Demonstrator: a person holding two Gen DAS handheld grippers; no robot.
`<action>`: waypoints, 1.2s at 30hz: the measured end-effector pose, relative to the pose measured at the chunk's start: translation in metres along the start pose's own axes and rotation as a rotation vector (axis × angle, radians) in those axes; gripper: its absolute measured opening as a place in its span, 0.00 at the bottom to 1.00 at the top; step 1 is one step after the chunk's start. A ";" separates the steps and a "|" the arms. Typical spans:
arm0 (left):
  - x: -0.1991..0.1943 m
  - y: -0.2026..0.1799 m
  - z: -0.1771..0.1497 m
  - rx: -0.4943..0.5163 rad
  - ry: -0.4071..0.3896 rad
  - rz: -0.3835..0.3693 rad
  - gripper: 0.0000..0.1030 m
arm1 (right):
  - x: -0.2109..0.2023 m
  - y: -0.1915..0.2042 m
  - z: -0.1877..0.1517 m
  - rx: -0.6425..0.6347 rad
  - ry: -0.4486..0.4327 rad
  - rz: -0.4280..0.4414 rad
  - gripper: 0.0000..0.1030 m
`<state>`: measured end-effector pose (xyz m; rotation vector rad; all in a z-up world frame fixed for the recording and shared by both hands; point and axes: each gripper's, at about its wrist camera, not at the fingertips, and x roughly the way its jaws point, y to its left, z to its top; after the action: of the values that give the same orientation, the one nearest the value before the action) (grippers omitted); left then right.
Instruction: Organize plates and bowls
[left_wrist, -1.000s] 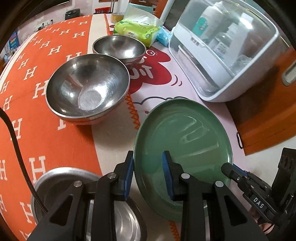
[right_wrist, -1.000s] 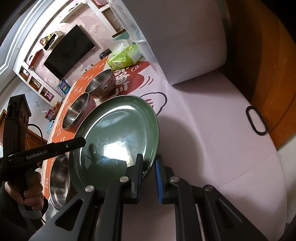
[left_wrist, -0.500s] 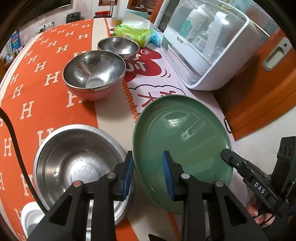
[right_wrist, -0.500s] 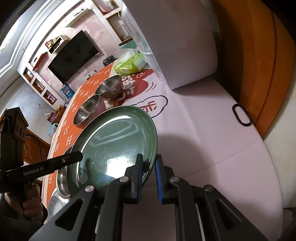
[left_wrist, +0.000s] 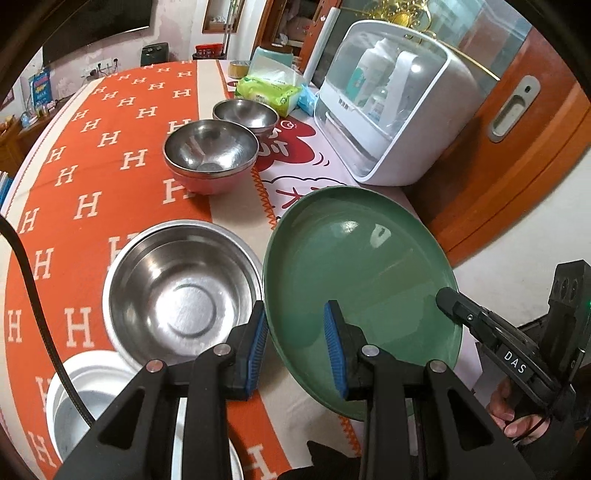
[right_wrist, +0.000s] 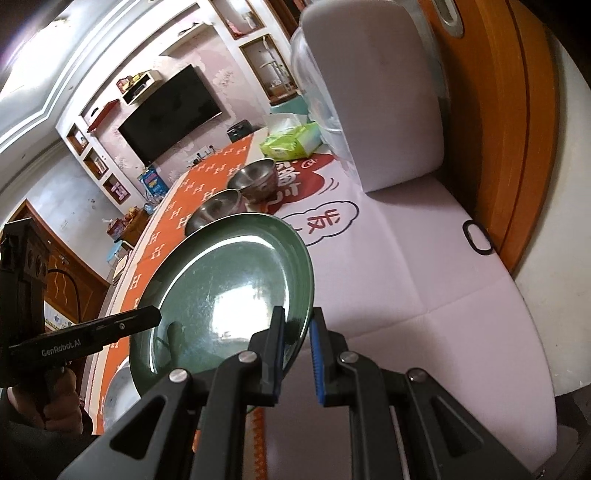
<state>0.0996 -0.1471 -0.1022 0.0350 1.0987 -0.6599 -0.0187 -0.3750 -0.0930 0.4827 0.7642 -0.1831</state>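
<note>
Green and glossy, the plate (left_wrist: 362, 273) hangs tilted above the bench (right_wrist: 406, 266), pinched at opposite rims so neither side can droop. The left gripper (left_wrist: 295, 347) is narrowed onto its near edge; the right gripper (right_wrist: 297, 354) is clamped almost fully shut on the far one. Beside it sits a large steel bowl (left_wrist: 177, 291), probably the stacking spot.

A black television (right_wrist: 170, 110) hangs on a pale pink wall (right_wrist: 221, 79), framed by white open shelves (right_wrist: 92, 155) to its left and above it. Below the television an orange tablecloth (left_wrist: 92, 173) with white H letters covers a long table. Right of it stands a brown wooden door (left_wrist: 517, 147). Daylight apparently comes from behind the cameras.
</note>
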 end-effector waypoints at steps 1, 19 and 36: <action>-0.004 0.000 -0.003 0.000 -0.003 0.001 0.27 | -0.003 0.002 -0.001 -0.006 -0.001 0.001 0.12; -0.058 0.033 -0.069 -0.039 -0.031 0.045 0.30 | -0.029 0.061 -0.048 -0.152 0.030 0.016 0.14; -0.083 0.091 -0.122 -0.136 0.037 0.090 0.31 | -0.011 0.115 -0.097 -0.213 0.145 0.047 0.14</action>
<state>0.0231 0.0075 -0.1173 -0.0206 1.1685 -0.5049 -0.0490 -0.2277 -0.1053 0.3129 0.9021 -0.0221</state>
